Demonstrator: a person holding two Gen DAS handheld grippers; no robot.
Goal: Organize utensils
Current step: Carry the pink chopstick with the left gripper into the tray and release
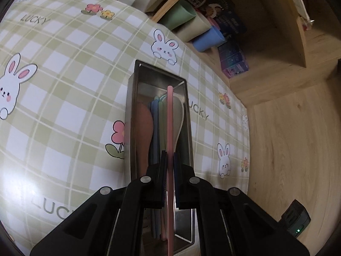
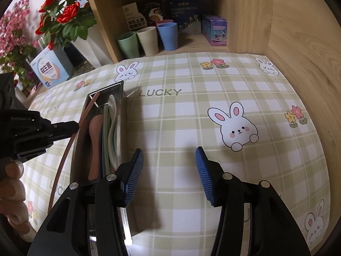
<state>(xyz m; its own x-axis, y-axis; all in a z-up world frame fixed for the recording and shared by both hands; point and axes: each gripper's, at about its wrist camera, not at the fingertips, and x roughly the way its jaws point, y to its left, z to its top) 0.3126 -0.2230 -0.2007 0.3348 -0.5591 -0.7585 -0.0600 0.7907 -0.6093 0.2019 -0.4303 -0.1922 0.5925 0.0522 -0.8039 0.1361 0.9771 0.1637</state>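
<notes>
A long steel tray [image 1: 131, 111] lies on the rabbit-print tablecloth and holds several utensils, among them a brown spoon [image 1: 142, 128] and a cream spoon [image 1: 178, 117]. My left gripper [image 1: 169, 159] is shut on a thin pink chopstick [image 1: 169, 117] held lengthwise above the tray, its far tip near the tray's far end. From the right wrist, the tray [image 2: 120, 98] is at the left, with the left gripper [image 2: 73, 125] and the chopstick [image 2: 64, 160] beside it. My right gripper [image 2: 169, 170] stands open over bare cloth just right of the tray, with nothing between its pads.
A wooden cubby at the back holds green, cream and blue cups [image 2: 149, 40] and several boxes [image 2: 214, 31]. A wooden wall [image 2: 298, 42] bounds the right side. Red flowers [image 2: 64, 15] and a blue-white box [image 2: 50, 69] stand at back left. A hand [image 2: 10, 187] is at the left edge.
</notes>
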